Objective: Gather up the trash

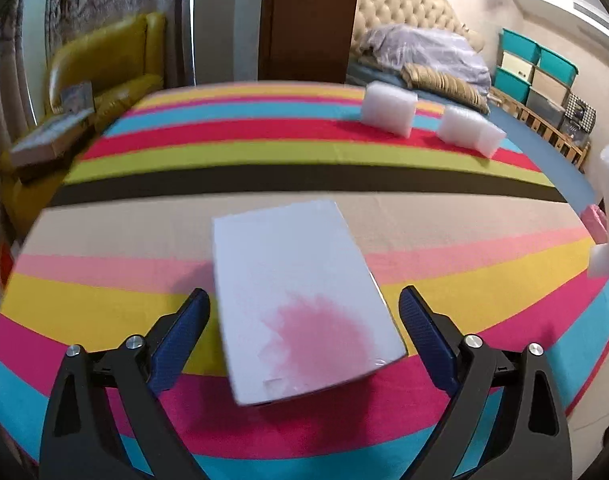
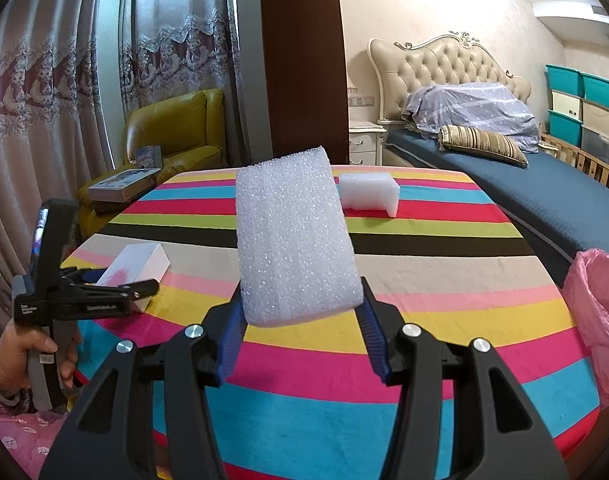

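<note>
The right gripper (image 2: 302,312) is clamping a foam block (image 2: 296,236), its long axis running forward along the fingers. The left gripper (image 1: 304,312) is standing wide around a white box (image 1: 300,300), pads apart from it, the box's long axis pointing away.

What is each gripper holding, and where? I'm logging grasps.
The right gripper clamps the foam block at its near end. The left gripper straddles the white box, jaws open, holding nothing.

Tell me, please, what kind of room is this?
Most likely a home bedroom: a bed with a tufted headboard, a white nightstand beside it, and lace curtains by a yellow armchair.
</note>
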Demonstrator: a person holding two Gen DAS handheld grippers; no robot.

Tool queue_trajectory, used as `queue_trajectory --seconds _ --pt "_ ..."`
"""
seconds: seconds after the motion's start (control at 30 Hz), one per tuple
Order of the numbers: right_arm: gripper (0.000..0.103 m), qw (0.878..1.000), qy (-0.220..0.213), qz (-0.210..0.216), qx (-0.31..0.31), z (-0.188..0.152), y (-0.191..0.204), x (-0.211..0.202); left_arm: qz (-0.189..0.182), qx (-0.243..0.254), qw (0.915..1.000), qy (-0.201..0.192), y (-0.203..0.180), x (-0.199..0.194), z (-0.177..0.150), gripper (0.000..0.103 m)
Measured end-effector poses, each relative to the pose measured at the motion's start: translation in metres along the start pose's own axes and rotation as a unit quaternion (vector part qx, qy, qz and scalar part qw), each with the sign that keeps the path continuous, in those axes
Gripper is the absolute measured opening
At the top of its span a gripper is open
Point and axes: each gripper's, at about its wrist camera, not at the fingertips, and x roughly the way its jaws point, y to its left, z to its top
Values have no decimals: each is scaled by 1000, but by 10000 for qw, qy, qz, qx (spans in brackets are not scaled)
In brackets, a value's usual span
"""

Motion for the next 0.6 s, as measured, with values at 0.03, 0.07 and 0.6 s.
queue_trajectory --seconds 0.03,0.07,0.6 --pt "50 10000 12 2 2 0 0 1 -67 13 10000 -27 1 -3 0 74" --pt "50 10000 20 1 4 -1 0 2 -127 35 9999 -18 2 -5 -1 74" --pt "50 9991 -55 -407 46 -8 -29 -14 -893 1146 9871 -679 -85 -27 18 72"
